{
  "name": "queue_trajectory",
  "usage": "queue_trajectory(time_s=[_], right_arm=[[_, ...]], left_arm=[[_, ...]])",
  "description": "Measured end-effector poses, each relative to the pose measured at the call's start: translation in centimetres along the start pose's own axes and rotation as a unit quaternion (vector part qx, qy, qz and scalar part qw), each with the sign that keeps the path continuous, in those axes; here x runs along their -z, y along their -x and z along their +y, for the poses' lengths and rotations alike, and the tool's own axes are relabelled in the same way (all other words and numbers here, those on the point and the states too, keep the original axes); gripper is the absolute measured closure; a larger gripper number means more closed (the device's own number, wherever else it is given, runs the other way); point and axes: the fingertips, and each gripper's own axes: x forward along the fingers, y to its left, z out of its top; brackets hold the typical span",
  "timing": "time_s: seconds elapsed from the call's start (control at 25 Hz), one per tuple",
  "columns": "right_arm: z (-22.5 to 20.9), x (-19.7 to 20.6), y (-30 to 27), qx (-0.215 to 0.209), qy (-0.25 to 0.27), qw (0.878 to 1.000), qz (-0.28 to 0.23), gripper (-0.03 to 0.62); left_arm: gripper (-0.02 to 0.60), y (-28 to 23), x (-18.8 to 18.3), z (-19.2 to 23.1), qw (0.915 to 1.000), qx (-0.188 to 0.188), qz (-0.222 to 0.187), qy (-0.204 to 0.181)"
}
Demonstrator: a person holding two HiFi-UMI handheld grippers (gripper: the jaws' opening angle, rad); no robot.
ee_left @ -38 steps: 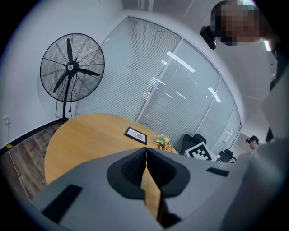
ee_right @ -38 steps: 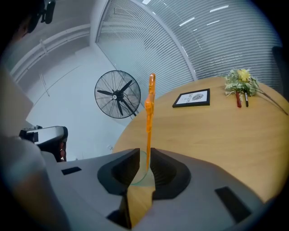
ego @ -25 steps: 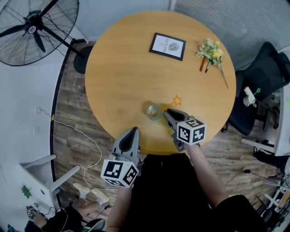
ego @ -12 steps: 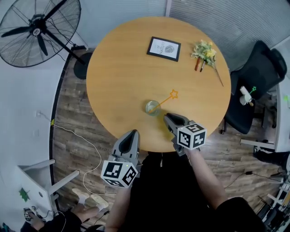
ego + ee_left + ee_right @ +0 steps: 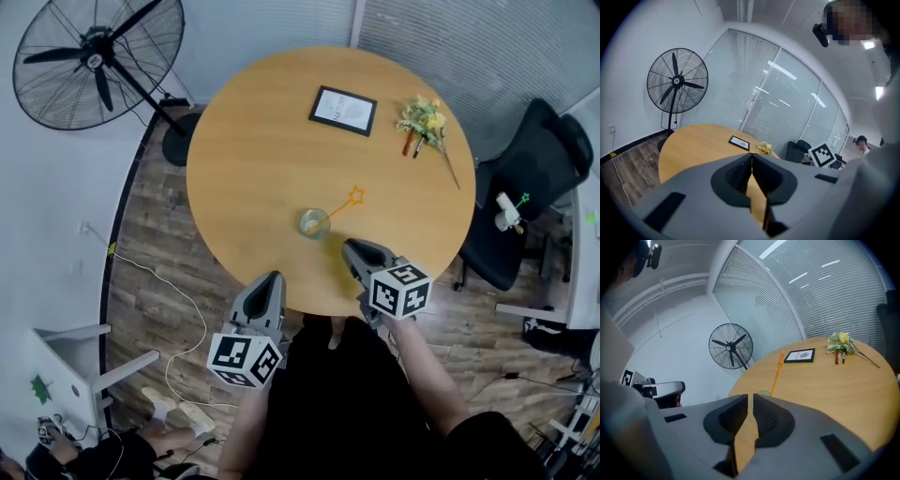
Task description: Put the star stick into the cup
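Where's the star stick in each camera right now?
Head view: star stick near the table's middle, leaning out of the cup.
Left gripper view: not in it.
Right gripper view: star stick at centre, rising just above the jaws.
Shared landmark: the picture frame, farther along the table.

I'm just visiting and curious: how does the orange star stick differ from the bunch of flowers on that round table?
The star stick stands tilted in the cup; the flowers lie flat on the table. The star stick is one thin orange rod with a star tip; the flowers are a leafy bunch with yellow blooms. The star stick is near the table's middle; the flowers lie by its far rim. Both share the same table.
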Motion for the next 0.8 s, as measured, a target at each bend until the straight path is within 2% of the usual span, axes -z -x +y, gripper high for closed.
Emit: queue_trajectory(time_s=[0.2,0.52,0.8], right_arm=[[0.8,-0.4,2.6,-0.021,0.021,1.0,-0.011,0.551],[1.6,0.4,9.1,-0.044,0.057,0.997,-0.029,0.559],[1.7,2.1,15.5,-0.057,0.084,0.994,-0.039,0.571]], left_arm=[[0.581,0.0,0.9,-3.2,1.0,0.003,0.003,-0.008],[0.581,0.7,3.4,-10.7,0.9994,0.023,0.006,-0.026],[0.581,2.8,5.2,-15.7,0.9994,0.012,-0.012,-0.031]])
